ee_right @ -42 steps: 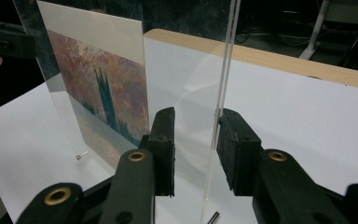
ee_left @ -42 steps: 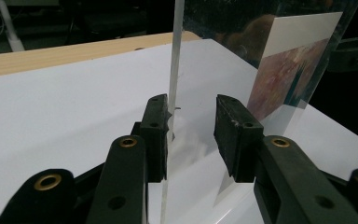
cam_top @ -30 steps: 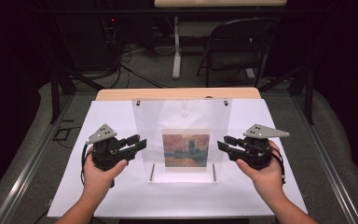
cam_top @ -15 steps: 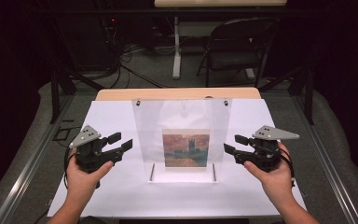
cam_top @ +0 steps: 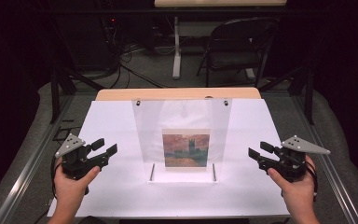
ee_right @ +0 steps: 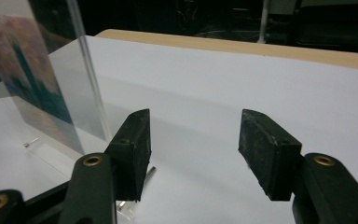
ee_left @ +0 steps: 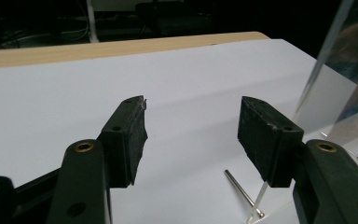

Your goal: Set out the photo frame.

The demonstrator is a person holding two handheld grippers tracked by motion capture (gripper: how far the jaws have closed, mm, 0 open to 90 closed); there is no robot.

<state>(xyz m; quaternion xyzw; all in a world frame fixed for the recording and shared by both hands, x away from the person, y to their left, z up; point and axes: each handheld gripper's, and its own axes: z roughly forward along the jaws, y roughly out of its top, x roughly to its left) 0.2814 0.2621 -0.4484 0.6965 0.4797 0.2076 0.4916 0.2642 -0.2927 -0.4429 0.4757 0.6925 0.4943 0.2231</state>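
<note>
Clear picture stand (cam_top: 182,135) upright at the middle of the white table (cam_top: 116,116), a small painted print (cam_top: 186,149) sandwiched in its lower half. Left gripper (cam_top: 103,148) and right gripper (cam_top: 257,150) both released, jaws spread wide and empty, each well apart from the stand on its own side. Judged stage: print mounted, stand set on its base, nothing in hand (possibly finished; otherwise a fresh grasp not yet begun). Seen from above: the two top screws (cam_top: 138,101) and the whole layout. Seen from the left gripper view: a metal pin (ee_left: 242,191) at the base corner. Seen from the right gripper view: the stand's thick edge (ee_right: 89,70), close beside the jaws.
</note>
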